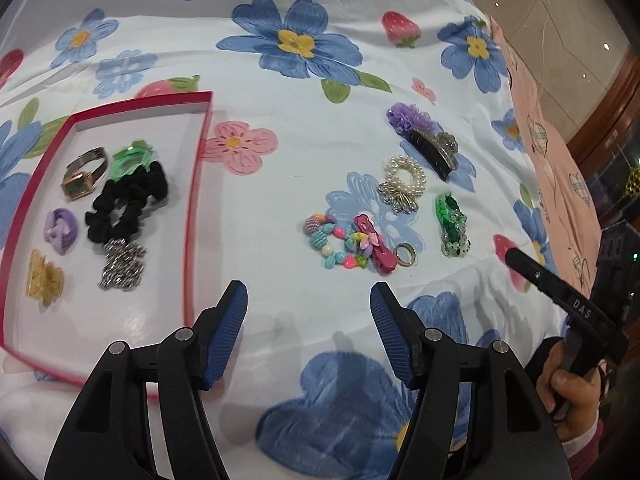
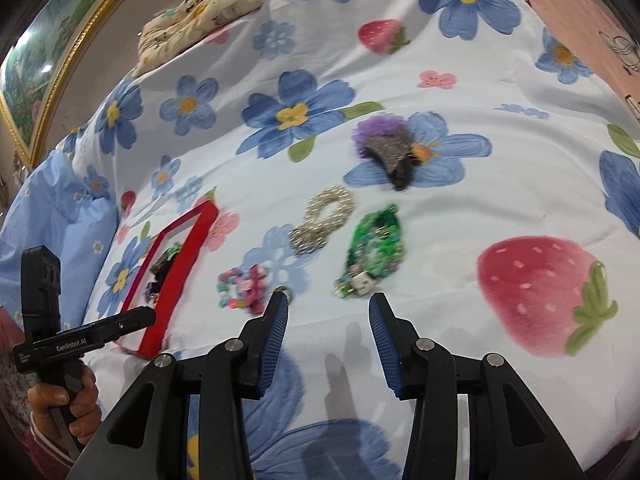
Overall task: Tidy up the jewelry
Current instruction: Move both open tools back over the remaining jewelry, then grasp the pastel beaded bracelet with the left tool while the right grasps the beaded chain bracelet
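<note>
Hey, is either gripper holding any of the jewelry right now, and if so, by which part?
Nothing is held. The left gripper and the right gripper are both open and empty above the bedspread.

Red tray (image 2: 176, 276) wall hides contents; ring (image 2: 289, 293) behind gripper finger

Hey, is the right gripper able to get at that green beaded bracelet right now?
Probably yes: the right gripper is open and empty, and the green beaded bracelet lies uncovered just beyond its fingertips.
</note>
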A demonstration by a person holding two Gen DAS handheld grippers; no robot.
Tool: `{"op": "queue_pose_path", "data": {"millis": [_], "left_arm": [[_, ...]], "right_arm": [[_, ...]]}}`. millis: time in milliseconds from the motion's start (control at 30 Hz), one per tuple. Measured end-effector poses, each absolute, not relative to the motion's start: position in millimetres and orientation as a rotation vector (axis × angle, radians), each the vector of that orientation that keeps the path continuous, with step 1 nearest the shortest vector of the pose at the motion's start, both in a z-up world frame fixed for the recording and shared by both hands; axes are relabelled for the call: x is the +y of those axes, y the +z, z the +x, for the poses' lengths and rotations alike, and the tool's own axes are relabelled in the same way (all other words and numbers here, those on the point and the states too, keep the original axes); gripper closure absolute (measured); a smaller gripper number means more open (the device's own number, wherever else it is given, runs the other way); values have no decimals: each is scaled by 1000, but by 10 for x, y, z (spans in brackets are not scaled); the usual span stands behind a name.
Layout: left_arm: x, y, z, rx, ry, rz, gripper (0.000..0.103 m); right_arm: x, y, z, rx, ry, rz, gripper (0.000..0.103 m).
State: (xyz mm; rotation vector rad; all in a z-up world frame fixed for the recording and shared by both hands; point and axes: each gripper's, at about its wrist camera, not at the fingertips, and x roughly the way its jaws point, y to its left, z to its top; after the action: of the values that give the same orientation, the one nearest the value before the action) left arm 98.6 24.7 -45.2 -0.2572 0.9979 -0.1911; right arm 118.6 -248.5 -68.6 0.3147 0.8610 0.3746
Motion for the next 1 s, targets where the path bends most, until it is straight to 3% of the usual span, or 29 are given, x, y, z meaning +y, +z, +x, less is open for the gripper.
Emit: {"op": "queue_pose_path", "data": {"millis": [267, 400, 733, 800, 867, 933, 1000], "left_arm": [[102, -608, 1268, 1033, -192, -215, 40], [100, -698, 1421, 1049, -185, -221, 40], [-86, -943, 1650, 1077, -207, -155, 40], [-115, -953, 1663, 1069, -213, -134, 50], [-142, -952, 1678, 1066, -217, -102, 75], [-136, -945, 1693, 1073, -260, -121, 92], [-121, -935, 1687, 1071, -278, -137, 92]], "right_arm": [[-2595, -759, 1498, 875, 331, 281, 62], [-2650, -914, 1706, 928, 322, 274, 73], [-2595, -1185, 1976, 985, 358, 325, 76], [-2567, -1192, 1971, 986, 385, 333, 91], [-2534, -1168, 1938, 980, 393, 321, 93], [-2511, -1113, 1897, 964, 390, 304, 95], [-2509, -1044, 1857, 947, 395, 313, 96]]}}
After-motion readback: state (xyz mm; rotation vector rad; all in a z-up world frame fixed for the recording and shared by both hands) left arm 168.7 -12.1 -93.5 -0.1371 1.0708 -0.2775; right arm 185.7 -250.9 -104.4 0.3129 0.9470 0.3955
